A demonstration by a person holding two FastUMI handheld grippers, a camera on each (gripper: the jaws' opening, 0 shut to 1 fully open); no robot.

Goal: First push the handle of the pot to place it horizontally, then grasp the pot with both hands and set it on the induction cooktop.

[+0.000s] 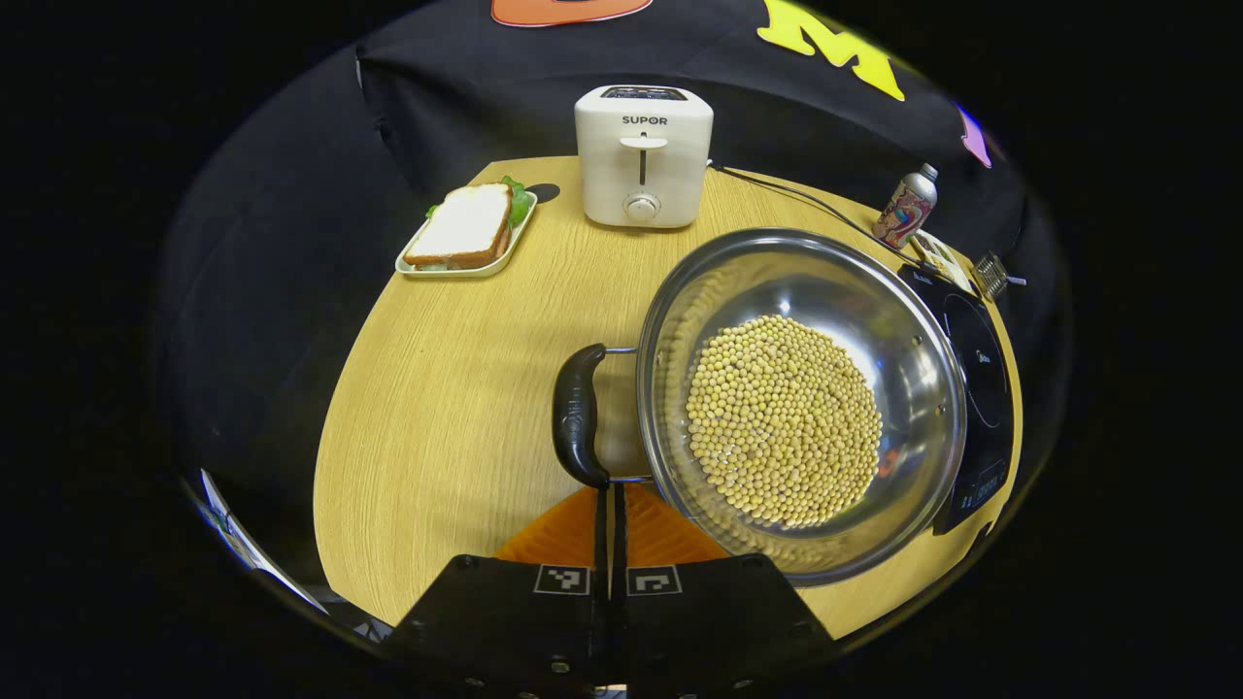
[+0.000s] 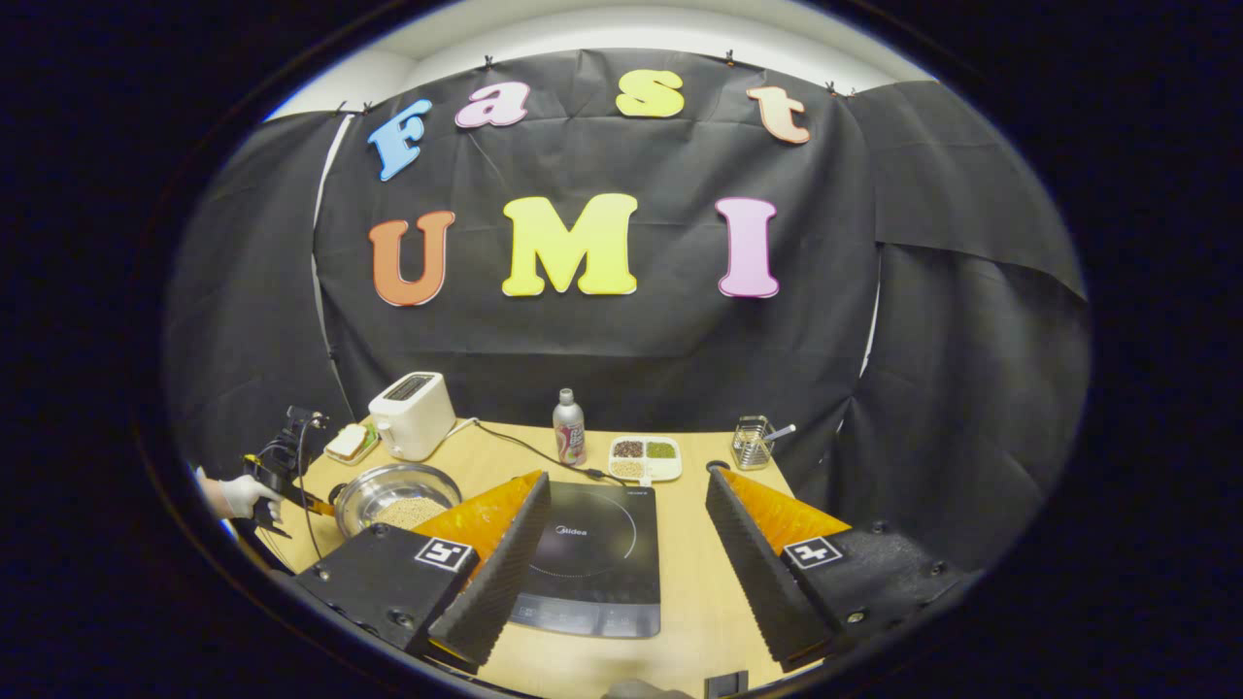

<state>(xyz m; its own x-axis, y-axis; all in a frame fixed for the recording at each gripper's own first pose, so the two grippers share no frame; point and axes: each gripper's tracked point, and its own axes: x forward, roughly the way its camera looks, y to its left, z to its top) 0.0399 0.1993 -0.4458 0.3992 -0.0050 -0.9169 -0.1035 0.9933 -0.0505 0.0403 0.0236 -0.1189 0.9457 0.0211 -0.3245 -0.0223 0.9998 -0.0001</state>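
The pot (image 1: pixel 801 403) hides most of the induction cooktop (image 1: pixel 981 388) behind it, and beans cover the pot's bottom. Beside the pot in the right gripper view, the left gripper (image 2: pixel 282 476) is too small to tell how its jaws stand. The right gripper's fingers (image 2: pixel 505 563) cover the cooktop's near-left corner.

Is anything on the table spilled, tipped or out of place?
Nothing is spilled: the beans all lie inside the pot. Only the pot sits oddly, overlapping the edge of the cooktop rather than centred on it.
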